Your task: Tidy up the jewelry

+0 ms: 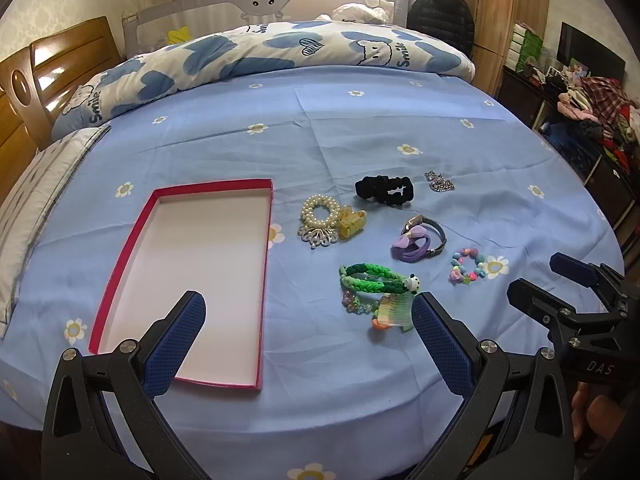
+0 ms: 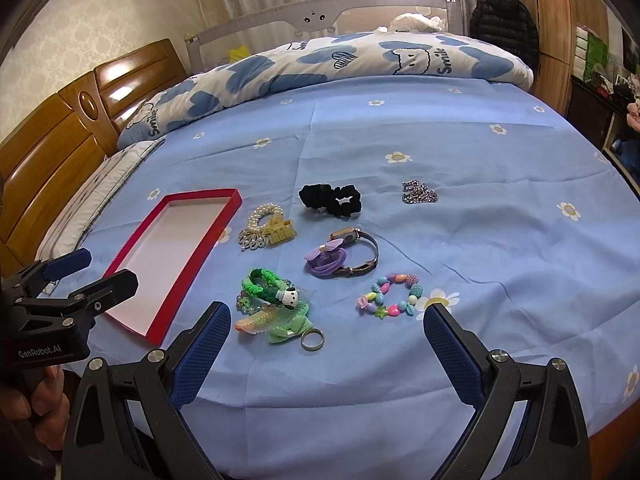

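Observation:
A red shallow box (image 1: 120, 272) (image 2: 132, 252) with a white inside lies empty on the blue bedsheet. To its right lie a pearl bracelet (image 1: 319, 210) with a yellow clip (image 1: 352, 224), a black scrunchie (image 1: 384, 190) (image 2: 330, 198), a silver chain (image 2: 419, 193), a watch with purple hair ties (image 2: 344, 256), a bead bracelet (image 2: 392, 294), green braided bands with a comb (image 2: 272, 300) and a ring (image 2: 312, 338). My left gripper (image 1: 308, 312) is open over the box's near right edge. My right gripper (image 2: 326, 324) is open, just short of the ring and bead bracelet.
A folded blue-and-white quilt (image 1: 280, 52) lies across the far side of the bed. A wooden headboard (image 2: 60, 120) and pillow (image 1: 36, 184) are at the left. A cluttered shelf with clothes (image 1: 592, 112) stands at the right.

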